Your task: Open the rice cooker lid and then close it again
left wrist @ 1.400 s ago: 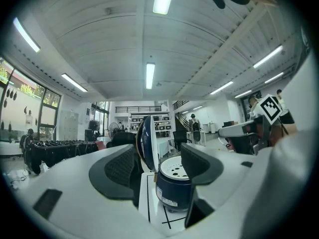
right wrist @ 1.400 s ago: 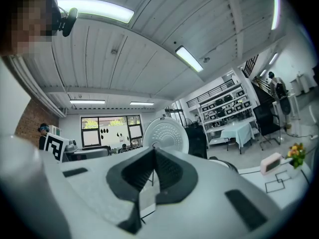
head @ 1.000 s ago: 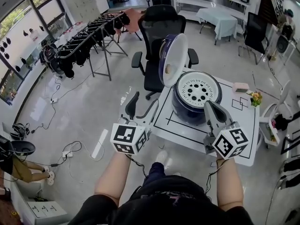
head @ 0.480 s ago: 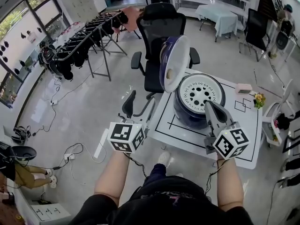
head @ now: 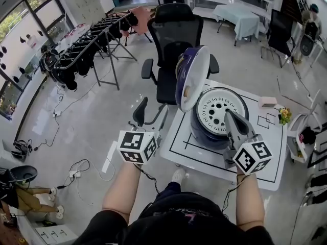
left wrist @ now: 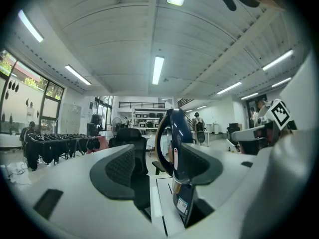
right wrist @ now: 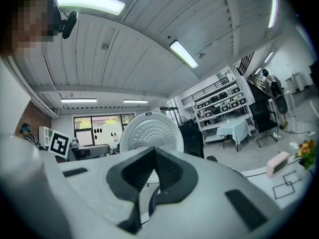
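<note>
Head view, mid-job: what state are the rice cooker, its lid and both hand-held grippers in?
rice cooker lid, open, standing upright at the cooker's left side.
rice cooker, uncovered, with a perforated white insert seated inside.
left hand-held gripper, jaws apart, gripping nothing, left of the table.
right hand-held gripper, jaws together, empty, at the cooker's near side.

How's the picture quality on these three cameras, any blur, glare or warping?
Head view: sharp, evenly lit, edges bowed by the wide lens. Left gripper view: heavy fisheye, dark corners, near jaws soft, rice cooker lid clear. Right gripper view: same warping, ceiling light blown out, jaws soft too.
</note>
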